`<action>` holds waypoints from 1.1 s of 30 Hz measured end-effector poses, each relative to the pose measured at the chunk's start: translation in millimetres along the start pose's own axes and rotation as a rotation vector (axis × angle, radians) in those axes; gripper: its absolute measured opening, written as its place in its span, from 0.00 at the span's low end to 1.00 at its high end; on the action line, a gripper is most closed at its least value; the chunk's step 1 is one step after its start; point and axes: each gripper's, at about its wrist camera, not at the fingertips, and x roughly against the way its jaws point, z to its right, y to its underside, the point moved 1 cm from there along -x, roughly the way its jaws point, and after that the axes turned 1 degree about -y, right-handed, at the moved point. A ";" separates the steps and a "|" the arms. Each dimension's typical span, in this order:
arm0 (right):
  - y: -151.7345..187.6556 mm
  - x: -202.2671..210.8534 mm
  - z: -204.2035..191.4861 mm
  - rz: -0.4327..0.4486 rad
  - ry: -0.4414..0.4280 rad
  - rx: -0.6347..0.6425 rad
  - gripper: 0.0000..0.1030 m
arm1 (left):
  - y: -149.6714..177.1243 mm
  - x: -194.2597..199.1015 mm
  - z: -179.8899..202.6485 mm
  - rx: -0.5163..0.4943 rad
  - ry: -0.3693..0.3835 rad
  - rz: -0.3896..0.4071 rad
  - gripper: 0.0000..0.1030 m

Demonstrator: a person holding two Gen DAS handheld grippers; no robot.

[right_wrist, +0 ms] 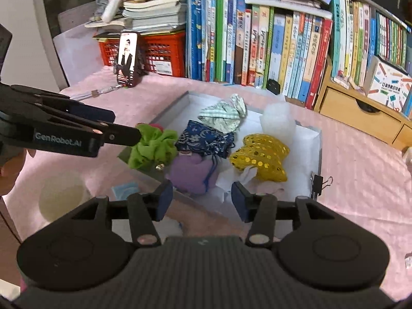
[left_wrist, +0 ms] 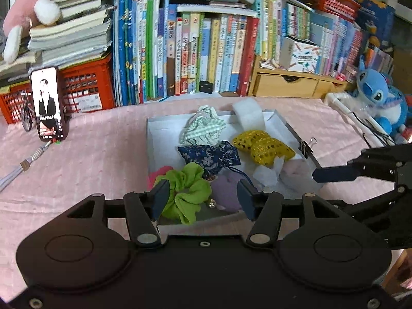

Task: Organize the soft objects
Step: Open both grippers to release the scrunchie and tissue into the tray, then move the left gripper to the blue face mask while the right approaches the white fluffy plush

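A shallow grey tray (left_wrist: 152, 139) (right_wrist: 177, 100) on the pink tablecloth holds soft things: a green scrunchie (left_wrist: 188, 193) (right_wrist: 152, 149), a navy flowered pouch (left_wrist: 209, 155) (right_wrist: 203, 141), a green checked cloth (left_wrist: 203, 127) (right_wrist: 224, 114), a gold sequined cushion (left_wrist: 262, 146) (right_wrist: 260, 157), a purple pouch (left_wrist: 226, 188) (right_wrist: 190, 172), white foam (left_wrist: 248, 116) (right_wrist: 276, 121) and a pink piece (left_wrist: 159, 173). My left gripper (left_wrist: 203, 199) is open above the tray's near edge, over the scrunchie. My right gripper (right_wrist: 202, 202) is open above the near corner.
Books (left_wrist: 206, 51) line the back with a red crate (left_wrist: 85, 85), a phone on a stand (left_wrist: 47, 104) and wooden drawers (left_wrist: 285, 83). A blue plush (left_wrist: 378, 97) sits at the right. A binder clip (left_wrist: 307, 146) grips the tray rim. A cup (right_wrist: 64, 198) stands near left.
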 end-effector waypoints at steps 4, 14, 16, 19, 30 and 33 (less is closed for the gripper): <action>8.3 11.8 -13.9 0.021 -0.001 0.045 0.67 | 10.8 14.0 8.3 -0.050 -0.008 0.028 0.59; 29.1 31.7 -53.8 0.022 -0.048 0.208 0.75 | 13.8 21.9 19.1 -0.167 0.071 -0.111 0.60; 37.5 31.9 -64.6 0.018 -0.045 0.249 0.76 | 11.4 18.9 20.1 -0.168 0.087 -0.156 0.56; 54.0 29.7 -80.3 0.026 -0.016 0.313 0.76 | 9.1 10.1 22.9 -0.172 0.085 -0.224 0.46; 111.7 8.9 -127.6 0.153 0.189 0.568 0.74 | 8.0 -41.5 17.6 -0.057 0.025 -0.448 0.41; 114.7 1.0 -129.2 0.170 0.201 0.566 0.72 | 7.0 -53.3 13.2 -0.017 0.006 -0.484 0.41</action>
